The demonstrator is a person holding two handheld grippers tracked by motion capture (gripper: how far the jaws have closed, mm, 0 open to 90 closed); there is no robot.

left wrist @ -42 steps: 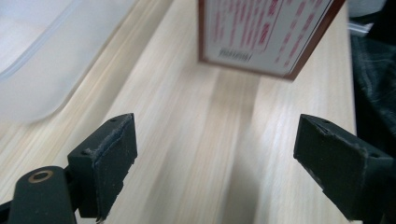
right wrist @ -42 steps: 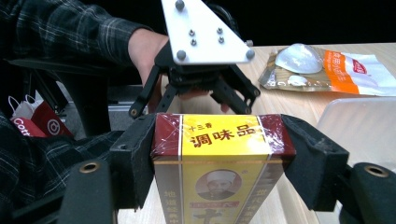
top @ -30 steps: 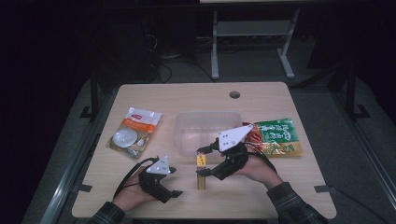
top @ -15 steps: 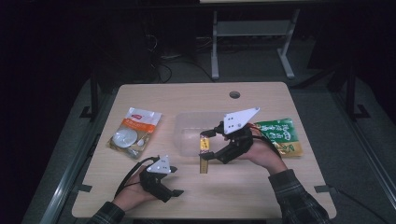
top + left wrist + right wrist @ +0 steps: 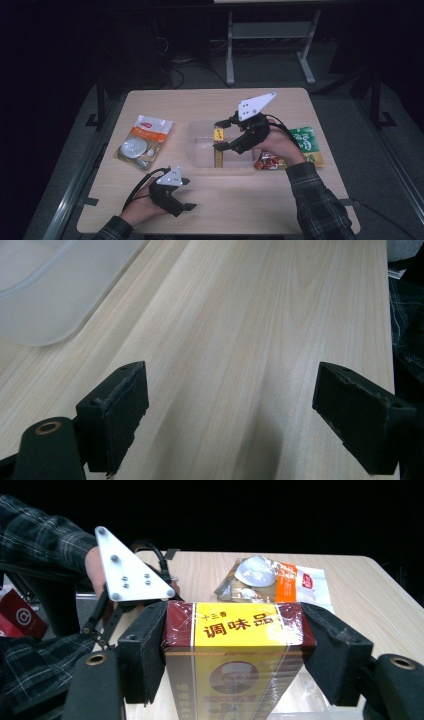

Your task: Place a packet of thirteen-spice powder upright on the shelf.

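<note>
A tall yellow and dark red seasoning box [image 5: 218, 156] hangs upright over the clear plastic container [image 5: 200, 145] at mid table. My right gripper [image 5: 218, 136] is shut on the box's top end. In the right gripper view both pads press the sides of the box [image 5: 235, 680], the gripper [image 5: 235, 630] spanning its width. My left gripper [image 5: 189, 195] lies near the table's front left edge, held in a hand. Its jaws [image 5: 240, 415] stand open over bare wood with nothing between them. A corner of the container [image 5: 45, 290] lies ahead of it.
An orange and white food packet [image 5: 145, 142] lies left of the container, also the packet [image 5: 275, 580] beyond the box. A green packet [image 5: 310, 145] and a red one [image 5: 267, 161] lie under the right forearm. The left hand and its grey plate [image 5: 130, 575] show beyond the box.
The right gripper has lifted the box off the table in front of the container and carried it up and back over the container. The left gripper has stayed put.
</note>
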